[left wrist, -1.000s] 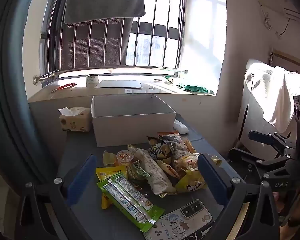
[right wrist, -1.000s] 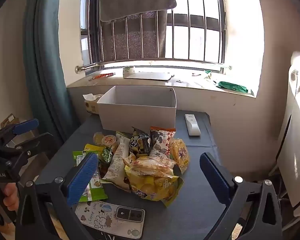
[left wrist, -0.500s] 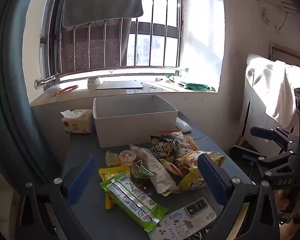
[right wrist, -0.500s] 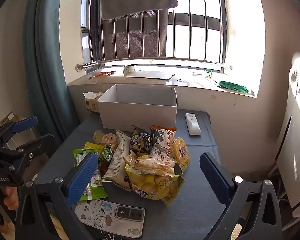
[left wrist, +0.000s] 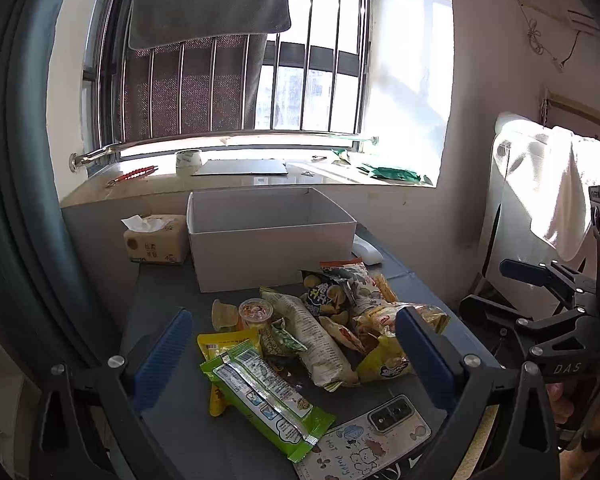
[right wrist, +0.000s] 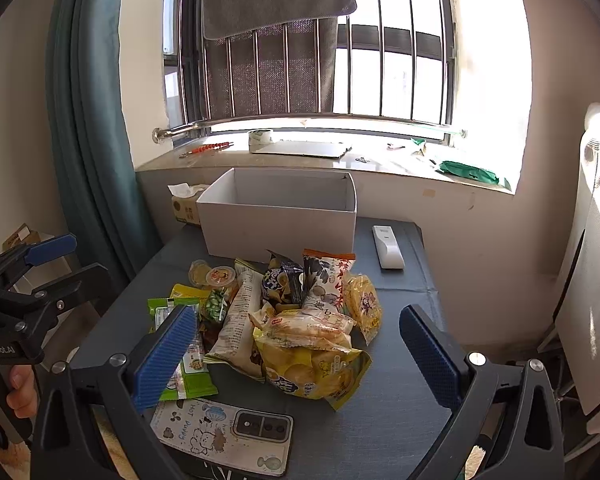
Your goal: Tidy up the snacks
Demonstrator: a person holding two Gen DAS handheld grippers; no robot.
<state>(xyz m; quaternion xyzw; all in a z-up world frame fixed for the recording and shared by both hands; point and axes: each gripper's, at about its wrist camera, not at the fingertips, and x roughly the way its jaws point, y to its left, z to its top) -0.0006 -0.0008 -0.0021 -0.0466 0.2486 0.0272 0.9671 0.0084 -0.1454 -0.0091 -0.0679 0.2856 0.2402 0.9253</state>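
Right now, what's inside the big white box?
Nothing that shows. The white box stands open, and its bare inner walls are visible in both views. Its front wall hides the bottom, so something flat down there would not be seen. The snacks lie in front on the table.

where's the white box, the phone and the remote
white box (right wrist: pixel 280 226), right wrist view, front wall
phone (right wrist: pixel 224 436), right wrist view, middle of its cartoon case back
remote (right wrist: pixel 387 247), right wrist view, middle of its top face
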